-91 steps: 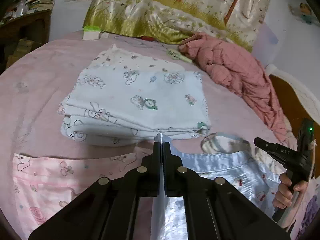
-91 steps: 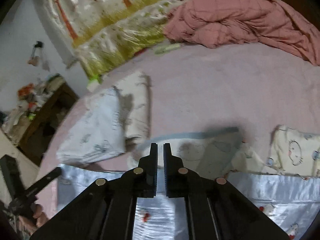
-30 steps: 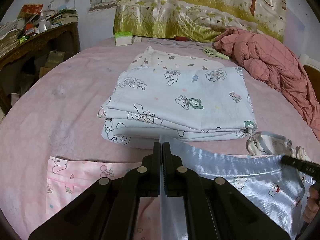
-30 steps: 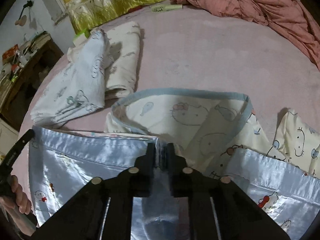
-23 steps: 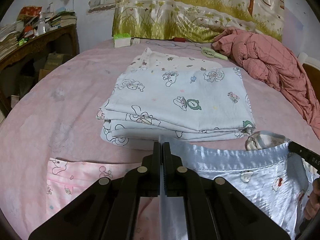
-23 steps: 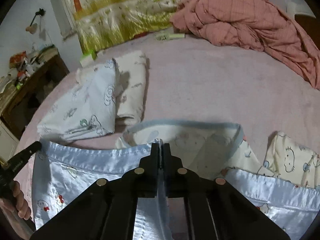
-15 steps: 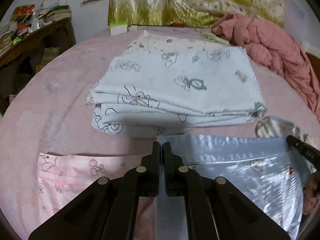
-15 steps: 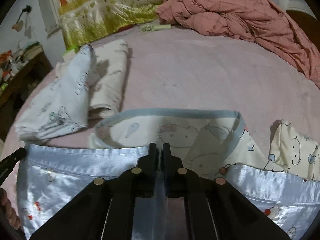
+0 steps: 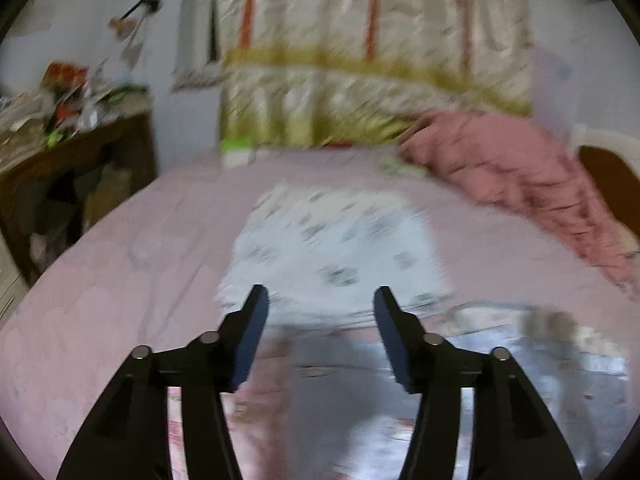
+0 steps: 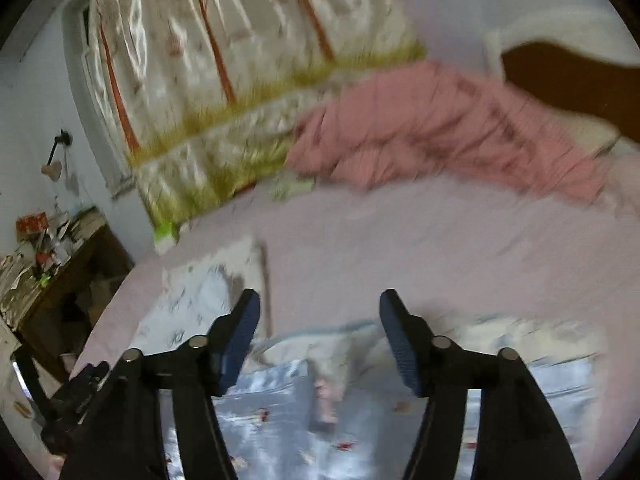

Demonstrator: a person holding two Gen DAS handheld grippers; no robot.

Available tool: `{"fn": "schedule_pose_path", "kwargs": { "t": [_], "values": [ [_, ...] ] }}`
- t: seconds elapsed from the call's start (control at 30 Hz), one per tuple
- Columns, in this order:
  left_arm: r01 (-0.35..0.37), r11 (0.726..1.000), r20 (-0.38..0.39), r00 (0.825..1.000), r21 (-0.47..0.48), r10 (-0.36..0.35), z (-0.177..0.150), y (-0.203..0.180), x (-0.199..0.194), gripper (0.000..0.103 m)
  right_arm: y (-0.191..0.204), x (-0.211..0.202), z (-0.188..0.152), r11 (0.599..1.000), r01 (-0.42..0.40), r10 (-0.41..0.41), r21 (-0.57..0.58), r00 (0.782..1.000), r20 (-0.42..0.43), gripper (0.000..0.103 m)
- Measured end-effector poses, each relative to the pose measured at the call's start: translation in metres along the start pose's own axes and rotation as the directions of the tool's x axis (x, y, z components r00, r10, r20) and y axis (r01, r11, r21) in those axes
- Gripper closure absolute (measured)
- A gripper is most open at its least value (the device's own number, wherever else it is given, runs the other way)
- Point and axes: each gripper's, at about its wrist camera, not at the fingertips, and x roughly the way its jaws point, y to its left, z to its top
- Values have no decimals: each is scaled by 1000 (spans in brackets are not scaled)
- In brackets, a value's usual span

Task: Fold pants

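Observation:
The shiny light-blue satin pants (image 9: 460, 392) lie flat on the pink bed below and right of my left gripper (image 9: 320, 300), which is open and empty above them. In the right wrist view the same pants (image 10: 288, 412) lie under my right gripper (image 10: 318, 304), also open and empty. Both views are motion-blurred. The left gripper's black body (image 10: 68, 400) shows at the lower left of the right wrist view.
A stack of folded white printed clothes (image 9: 336, 252) sits just beyond the pants, also seen in the right wrist view (image 10: 192, 304). Cream printed garments (image 10: 360, 344) and pink pants (image 9: 256, 396) lie nearby. A crumpled pink blanket (image 9: 512, 168) lies far right. A cluttered wooden desk (image 9: 60, 152) stands left.
Both grippers have opened and let go of the blue pants' waistband, which now lies on the bed. Both have lifted and tilted up, blurring the views.

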Motion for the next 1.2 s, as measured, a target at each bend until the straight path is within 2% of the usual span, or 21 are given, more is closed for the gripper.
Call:
{"fn": "schedule_pose_path", "kwargs": {
  "t": [0.07, 0.1, 0.13, 0.2, 0.27, 0.3, 0.37, 0.43, 0.53, 0.6, 0.63, 0.67, 0.73, 0.8, 0.87, 0.93, 1.07, 1.1, 1.13, 1.2],
  "values": [
    [95, 995, 8, 995, 34, -95, 3, -26, -17, 45, -17, -38, 8, 997, 63, -61, -52, 997, 44, 39],
    [165, 985, -8, 986, 55, -165, 5, -43, -20, 45, -27, -54, 9, 992, 102, -98, -69, 993, 67, 39],
    [238, 969, -34, 971, 67, -236, 5, -59, -21, 45, -44, -72, 8, 985, 157, -150, -68, 984, 92, 39],
    [351, 934, -119, 933, 71, -341, 5, -95, -11, 45, -79, -91, 1, 979, 202, -198, -27, 975, 103, 39],
    [413, 908, -212, 896, 76, -390, 5, -133, 5, 49, -122, -99, -5, 982, 185, -188, 40, 978, 87, 39],
    [446, 890, -270, 872, 92, -409, 3, -157, 16, 51, -140, -97, -6, 982, 172, -177, 71, 981, 72, 39],
    [483, 866, -372, 833, 129, -410, -1, -199, 38, 52, -177, -90, -10, 976, 168, -173, 139, 985, 24, 39],
    [490, 860, -458, 803, 142, -381, -9, -236, 65, 52, -209, -81, -14, 966, 169, -171, 195, 985, -6, 39],
    [479, 870, -543, 764, 119, -347, -24, -278, 102, 57, -247, -67, -24, 949, 126, -108, 291, 991, -77, 39],
    [465, 879, -583, 744, 102, -326, -36, -297, 120, 62, -270, -53, -31, 938, 68, -30, 341, 993, -117, 41],
    [459, 883, -593, 739, 95, -321, -40, -303, 131, 65, -281, -44, -36, 930, 38, 14, 366, 990, -138, 43],
    [451, 888, -595, 740, 90, -315, -44, -306, 137, 67, -290, -36, -40, 923, 23, 42, 383, 987, -158, 48],
    [432, 899, -601, 740, 80, -302, -53, -308, 146, 71, -300, -17, -49, 911, 22, 72, 411, 975, -210, 56],
    [428, 901, -617, 727, 63, -302, -56, -309, 158, 71, -308, 0, -58, 906, 39, 79, 421, 962, -260, 62],
    [412, 909, -616, 733, 66, -288, -55, -307, 164, 71, -310, 13, -65, 906, 63, 73, 418, 951, -301, 64],
    [414, 908, -623, 729, 71, -283, -55, -306, 168, 71, -309, 27, -72, 909, 96, 54, 405, 937, -345, 64],
    [443, 895, -664, 681, 39, -308, -60, -307, 179, 71, -301, 45, -78, 928, 139, 14, 345, 913, -407, 64],
    [452, 891, -671, 674, 42, -310, -63, -310, 181, 71, -301, 48, -79, 928, 155, 0, 338, 908, -419, 64],
    [455, 889, -674, 674, 55, -303, -64, -312, 181, 72, -302, 51, -81, 927, 166, -7, 337, 904, -427, 64],
    [420, 901, -670, 700, 109, -245, -66, -316, 182, 72, -305, 53, -84, 921, 166, 3, 352, 902, -432, 67]
  ]
}}
